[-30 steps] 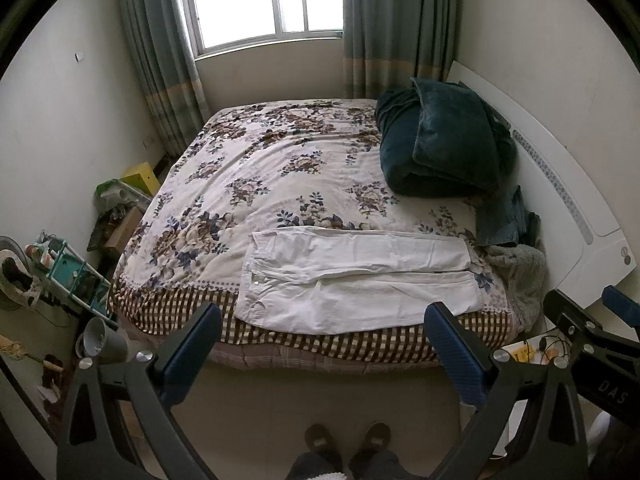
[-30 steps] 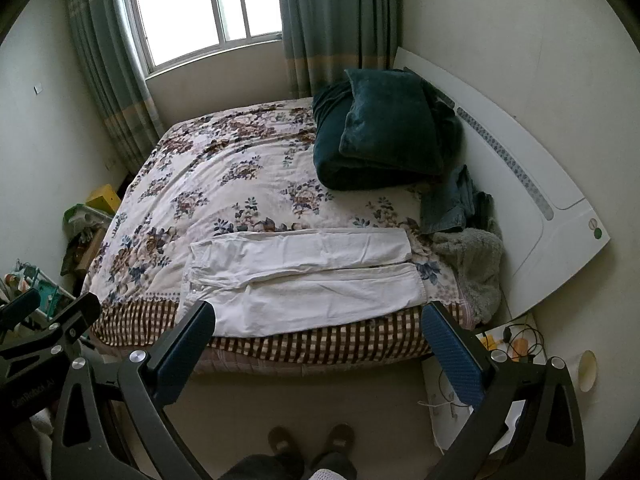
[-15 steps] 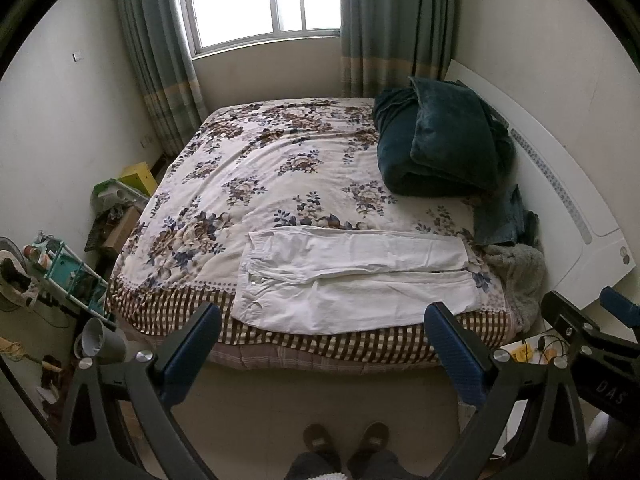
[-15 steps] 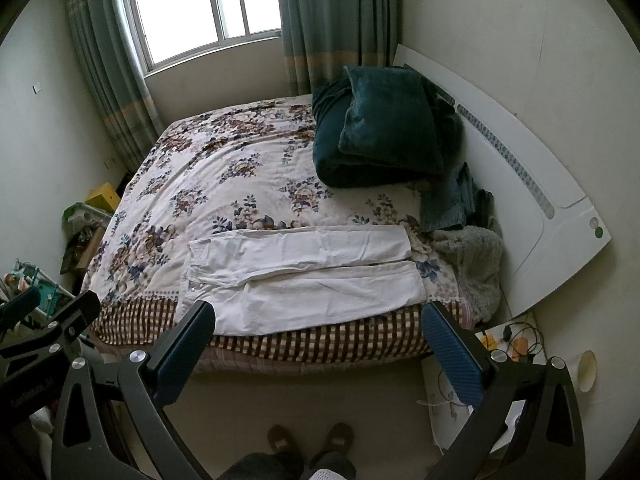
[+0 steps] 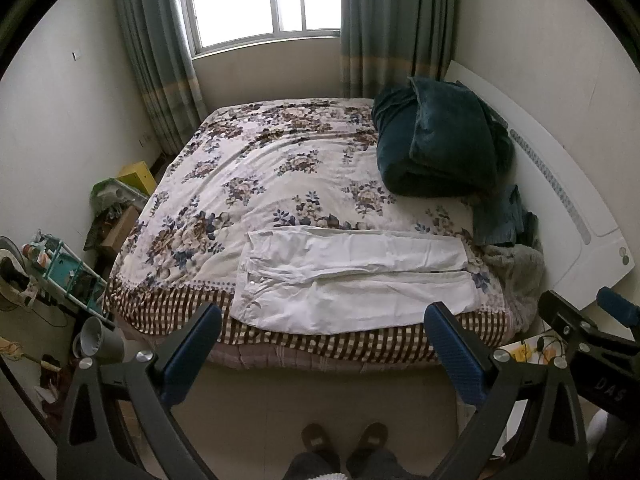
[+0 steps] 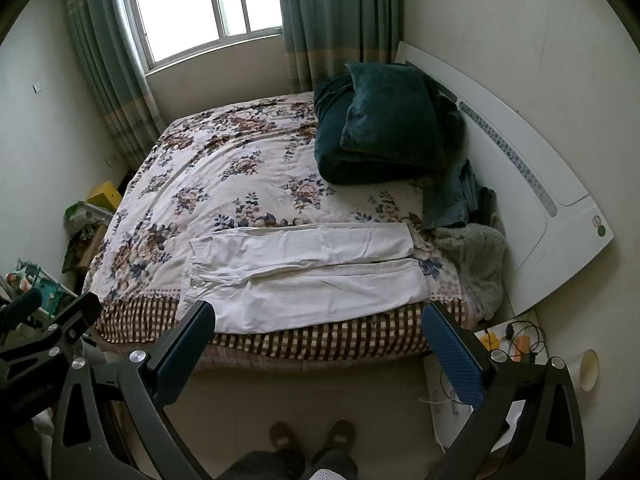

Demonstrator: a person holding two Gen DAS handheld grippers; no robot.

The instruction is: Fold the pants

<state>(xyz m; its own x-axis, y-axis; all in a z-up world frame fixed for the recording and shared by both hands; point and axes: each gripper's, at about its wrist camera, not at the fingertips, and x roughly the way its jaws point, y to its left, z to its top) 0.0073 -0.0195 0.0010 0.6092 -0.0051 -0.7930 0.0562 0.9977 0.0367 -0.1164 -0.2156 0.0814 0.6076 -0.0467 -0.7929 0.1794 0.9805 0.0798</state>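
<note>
White pants [image 5: 356, 276] lay flat and lightly creased along the near edge of the bed [image 5: 256, 184], legs side by side, waistband to the left. The floral sheet ended in a checked border. A rolled teal blanket [image 5: 436, 148] sat behind, by the white headboard [image 5: 568, 216]. Both grippers, left [image 5: 322, 340] and right [image 6: 318, 340], hung above the floor with fingers wide apart, holding nothing.

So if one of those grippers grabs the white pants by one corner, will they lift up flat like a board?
Probably not. The white pants lie limp and creased on the bed, so they would likely droop from wherever they are pinched. They look like thin cloth, so probably light. Their near edge overhangs the bed's side, so a push might slide them off.
</note>
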